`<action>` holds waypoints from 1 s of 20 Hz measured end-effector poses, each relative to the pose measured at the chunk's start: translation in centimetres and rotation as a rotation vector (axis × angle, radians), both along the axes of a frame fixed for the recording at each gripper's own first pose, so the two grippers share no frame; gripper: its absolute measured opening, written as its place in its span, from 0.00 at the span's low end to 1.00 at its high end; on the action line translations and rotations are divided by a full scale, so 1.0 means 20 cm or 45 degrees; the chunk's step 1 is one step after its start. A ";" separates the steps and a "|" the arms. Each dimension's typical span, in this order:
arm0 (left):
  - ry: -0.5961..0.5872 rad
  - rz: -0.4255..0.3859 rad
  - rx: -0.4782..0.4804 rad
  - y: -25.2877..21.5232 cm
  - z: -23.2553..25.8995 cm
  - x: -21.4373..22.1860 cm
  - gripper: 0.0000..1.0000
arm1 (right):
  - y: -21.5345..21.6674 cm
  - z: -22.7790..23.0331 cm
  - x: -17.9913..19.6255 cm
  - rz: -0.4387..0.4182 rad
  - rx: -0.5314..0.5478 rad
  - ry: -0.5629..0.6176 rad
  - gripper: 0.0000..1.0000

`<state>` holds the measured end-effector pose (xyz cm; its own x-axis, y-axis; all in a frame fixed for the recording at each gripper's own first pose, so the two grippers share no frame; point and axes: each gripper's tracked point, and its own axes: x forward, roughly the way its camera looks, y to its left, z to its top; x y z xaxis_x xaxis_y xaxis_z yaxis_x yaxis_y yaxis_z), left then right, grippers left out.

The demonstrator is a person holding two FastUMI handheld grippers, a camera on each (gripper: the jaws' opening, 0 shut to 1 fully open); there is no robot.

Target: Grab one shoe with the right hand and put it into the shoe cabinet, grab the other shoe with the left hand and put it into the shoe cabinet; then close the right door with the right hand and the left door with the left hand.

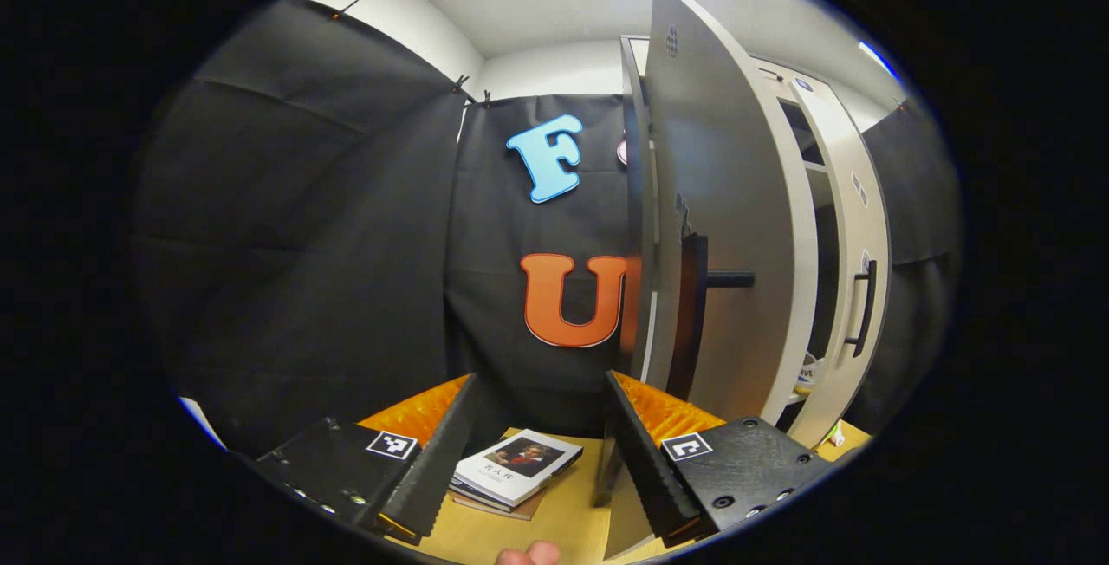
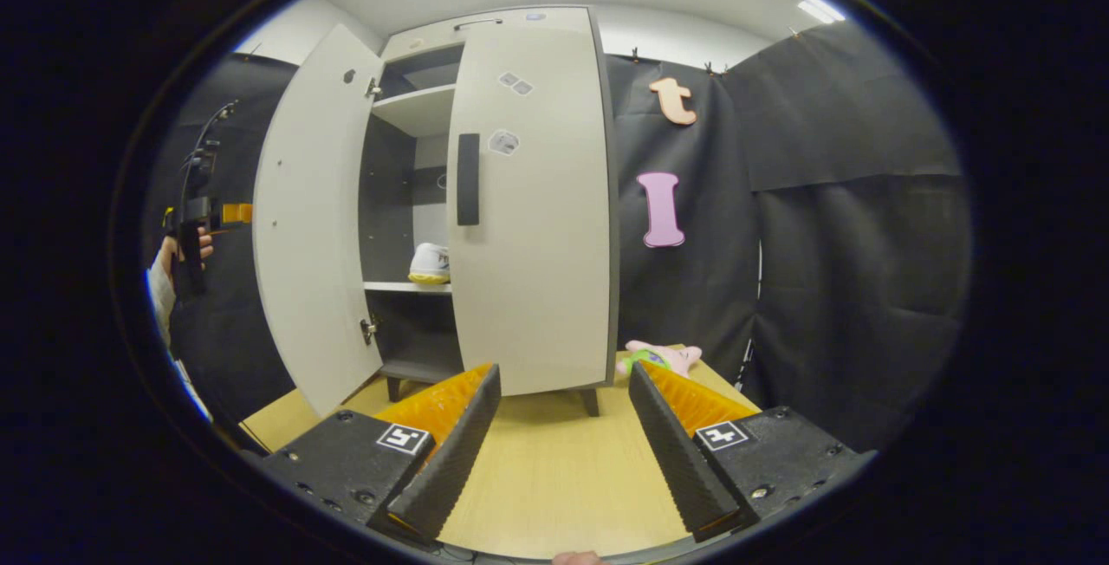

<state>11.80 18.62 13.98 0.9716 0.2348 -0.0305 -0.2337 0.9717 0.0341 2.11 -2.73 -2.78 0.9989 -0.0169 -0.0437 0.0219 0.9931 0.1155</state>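
The shoe cabinet [image 2: 416, 110] stands on the pale wooden surface. Its left door [image 2: 308, 218] is swung wide open, and its right door [image 2: 533, 201] with a dark handle [image 2: 468, 179] covers the right half. A white shoe [image 2: 430, 263] rests on the middle shelf. My right gripper [image 2: 563, 367] is open and empty, low in front of the right door. A hand holds my left gripper [image 2: 195, 218] beside the open left door. In the left gripper view, the left gripper [image 1: 541, 379] is open and empty. The left door [image 1: 728, 227] is edge-on just to its right, and the right door [image 1: 853, 270] lies beyond.
A book [image 1: 520, 465] lies on the wooden surface [image 1: 554, 522] between the left gripper's fingers. A pink and green plush toy [image 2: 663, 359] lies by the cabinet's right foot. Black cloth walls stand close on both sides of the cabinet.
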 end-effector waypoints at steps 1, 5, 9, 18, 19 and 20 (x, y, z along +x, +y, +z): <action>0.003 -0.011 -0.015 -0.02 0.00 0.00 0.87 | -0.01 -0.01 0.00 -0.002 0.002 0.005 0.97; 0.004 -0.036 -0.011 -0.11 0.00 0.00 0.87 | -0.06 -0.05 0.02 -0.012 0.019 0.031 0.97; 0.011 -0.016 0.026 -0.15 0.00 0.00 0.87 | -0.10 -0.05 0.02 -0.042 0.026 0.042 0.97; 0.020 -0.179 -0.026 -0.46 -0.03 0.08 0.87 | -0.13 -0.07 0.09 -0.052 0.032 0.053 0.92; 0.019 -0.205 -0.036 -0.52 -0.04 0.12 0.88 | -0.15 -0.08 0.09 -0.056 0.038 0.059 0.92; 0.021 -0.222 -0.040 -0.57 -0.05 0.16 0.88 | -0.16 -0.09 0.10 -0.061 0.043 0.065 0.92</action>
<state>14.94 7.26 12.94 0.9968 0.0613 -0.0517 -0.0610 0.9981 0.0056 4.12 -5.87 -4.66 0.9935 -0.0624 -0.0956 0.0760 0.9863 0.1467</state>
